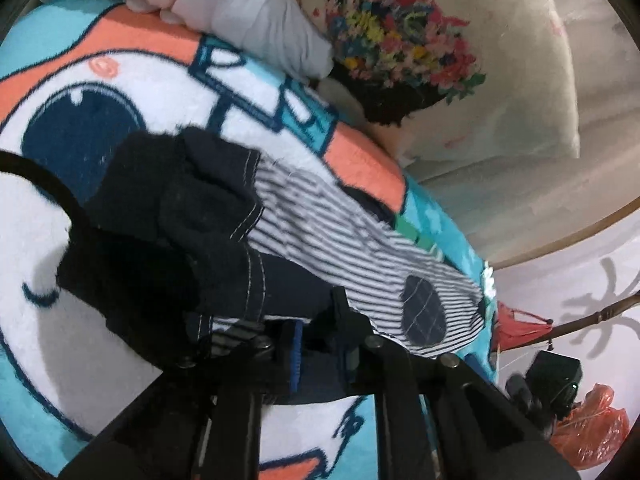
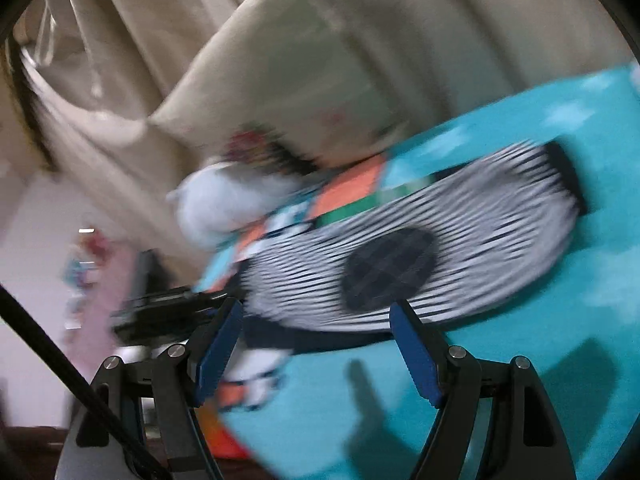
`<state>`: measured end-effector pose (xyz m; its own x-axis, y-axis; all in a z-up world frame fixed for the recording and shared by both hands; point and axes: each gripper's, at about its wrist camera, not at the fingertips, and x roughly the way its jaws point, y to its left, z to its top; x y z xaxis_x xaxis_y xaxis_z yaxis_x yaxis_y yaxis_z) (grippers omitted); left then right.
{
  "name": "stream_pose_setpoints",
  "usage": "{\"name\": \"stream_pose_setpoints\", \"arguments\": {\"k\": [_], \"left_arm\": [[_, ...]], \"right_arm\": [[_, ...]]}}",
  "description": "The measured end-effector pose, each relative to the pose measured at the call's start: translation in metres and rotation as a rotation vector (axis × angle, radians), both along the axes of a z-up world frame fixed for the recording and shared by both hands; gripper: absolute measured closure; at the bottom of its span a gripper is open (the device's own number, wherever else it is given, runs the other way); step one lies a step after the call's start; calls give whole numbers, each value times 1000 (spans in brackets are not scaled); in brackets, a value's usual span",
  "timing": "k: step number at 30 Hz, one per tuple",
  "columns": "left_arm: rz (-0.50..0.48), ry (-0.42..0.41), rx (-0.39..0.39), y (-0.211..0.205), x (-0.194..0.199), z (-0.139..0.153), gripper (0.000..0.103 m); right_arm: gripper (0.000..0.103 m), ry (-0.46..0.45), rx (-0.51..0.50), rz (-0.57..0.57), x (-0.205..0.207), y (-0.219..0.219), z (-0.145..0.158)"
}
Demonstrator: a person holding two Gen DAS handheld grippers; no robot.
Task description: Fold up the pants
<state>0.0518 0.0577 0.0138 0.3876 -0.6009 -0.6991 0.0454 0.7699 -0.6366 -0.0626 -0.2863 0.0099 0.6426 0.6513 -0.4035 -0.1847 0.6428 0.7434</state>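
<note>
While the striped pants (image 1: pixel 352 248) lie across the cartoon-print blanket (image 1: pixel 120 92) on the bed, the left tongs (image 1: pixel 316 344) are seen closed on the dark fabric at the near edge of the garment, where the navy waistband or cuffs (image 1: pixel 192 208) are bunched. In the blurred right view, the right tongs (image 2: pixel 316 344) are held wide apart just short of the pants (image 2: pixel 440 232), with nothing between the blue pads (image 2: pixel 416 356); the oval knee patch (image 2: pixel 388 272) sits close ahead. For the fold to come out clean, the gripped end should be lifted only enough to clear the blanket and carried straight along the leg line, so that the stripes stay parallel. A matching hold by the right tongs on the same edge would probably keep the cloth from twisting. The pillow (image 1: pixel 500 80) beyond should be kept clear of.
</note>
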Motion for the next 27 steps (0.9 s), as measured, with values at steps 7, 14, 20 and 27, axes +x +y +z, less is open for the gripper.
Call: {"name": "stream_pose_setpoints", "arguments": {"k": [7, 14, 20, 27], "left_arm": [[8, -59, -12, 6, -5, 18, 93], [2, -97, 17, 9, -10, 21, 93], [2, -107, 29, 9, -9, 19, 94], [11, -113, 50, 13, -3, 23, 95]], "right_arm": [[23, 140, 199, 180, 42, 50, -31], [23, 189, 90, -65, 49, 14, -39], [60, 248, 56, -270, 44, -33, -41], [90, 218, -12, -250, 50, -40, -29]]}}
